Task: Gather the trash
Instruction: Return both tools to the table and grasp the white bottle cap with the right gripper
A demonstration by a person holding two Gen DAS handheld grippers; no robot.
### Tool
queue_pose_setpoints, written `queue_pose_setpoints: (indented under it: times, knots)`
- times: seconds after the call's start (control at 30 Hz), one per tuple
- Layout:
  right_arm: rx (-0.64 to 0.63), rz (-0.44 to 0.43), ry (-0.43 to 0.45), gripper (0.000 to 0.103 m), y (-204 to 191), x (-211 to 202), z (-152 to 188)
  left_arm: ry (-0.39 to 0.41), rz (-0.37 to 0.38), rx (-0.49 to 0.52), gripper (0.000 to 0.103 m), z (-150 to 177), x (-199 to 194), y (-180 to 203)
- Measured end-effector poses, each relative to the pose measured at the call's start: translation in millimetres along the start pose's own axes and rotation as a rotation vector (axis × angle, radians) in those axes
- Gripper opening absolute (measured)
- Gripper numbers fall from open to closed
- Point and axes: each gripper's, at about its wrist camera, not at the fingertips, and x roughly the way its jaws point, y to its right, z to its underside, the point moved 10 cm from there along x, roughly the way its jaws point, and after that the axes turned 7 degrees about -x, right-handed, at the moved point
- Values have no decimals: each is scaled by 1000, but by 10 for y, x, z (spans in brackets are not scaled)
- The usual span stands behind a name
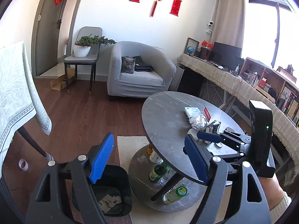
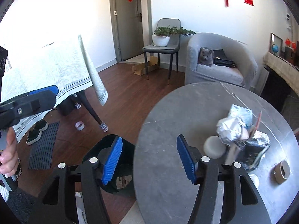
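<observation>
Trash on worktop: one crumpled silver wrapper (image 2: 230,130), one black foil packet (image 2: 252,150), one pale tissue pack (image 2: 241,112), one red card (image 1: 207,113) and one small white round lump (image 2: 214,147), all bunched together near the far right of the top; the right wrist view blurs them.
Bin: one black trash bin (image 1: 119,190) on the floor beside the worktop, with a few paper scraps in its bottom.
Tape: one brown roll (image 2: 282,171) on the worktop, apart from the pile; one pale roll (image 2: 79,125) on the floor.
Bottles: about four under the top on the lower shelf (image 1: 138,179), one with a green and white cap (image 1: 182,191).
Left hand-held gripper (image 1: 149,160): released, blue pads wide apart with nothing between them, tilted down over the bin and the worktop's near edge.
Right hand-held gripper (image 2: 149,160): released and empty, angled down across the worktop's left edge, the bin under its left pad.
Worktop (image 1: 164,115): one round grey stone-look coffee table.
Room: dark wood floor; one grey armchair (image 1: 142,71) with one grey cat (image 1: 128,65) on it; one chair carrying one potted plant (image 1: 82,46); one cloth-covered table (image 2: 56,71) at the left.
</observation>
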Motion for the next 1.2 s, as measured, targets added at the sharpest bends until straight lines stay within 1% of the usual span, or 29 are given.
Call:
queue_pose_setpoints:
  times: [0.17, 0.43, 0.53, 0.63, 0.77, 0.87, 0.97, 1.03, 1.13, 1.2]
  knots:
    - [47, 52, -22, 61, 415, -145, 215, -14, 30, 12, 80, 71, 149, 279]
    - [101, 141, -61, 61, 932, -357, 603, -46, 82, -11, 80, 166, 481, 687]
    - [129, 155, -78, 61, 1112, -402, 753, -76, 95, 9, 80, 269, 607, 840]
    - [169, 150, -90, 61, 1234, -381, 830, -96, 105, 41, 80, 344, 693, 966]
    - [181, 144, -112, 61, 1305, -315, 887, -109, 136, 58, 80, 388, 775, 1122]
    - [163, 140, -123, 56, 1296, -287, 908, -123, 158, 69, 78, 411, 851, 1206]
    - [155, 140, -129, 51, 1315, -240, 890, -139, 169, 78, 73, 437, 933, 1228]
    - [152, 134, -135, 49, 1331, -205, 882, -151, 171, 73, 68, 449, 989, 1221]
    - [133, 136, -140, 46, 1342, -172, 864, -165, 181, 54, 65, 442, 1077, 1213]
    - [119, 150, -150, 35, 1352, -166, 860, -175, 187, 49, 62, 438, 1127, 1208]
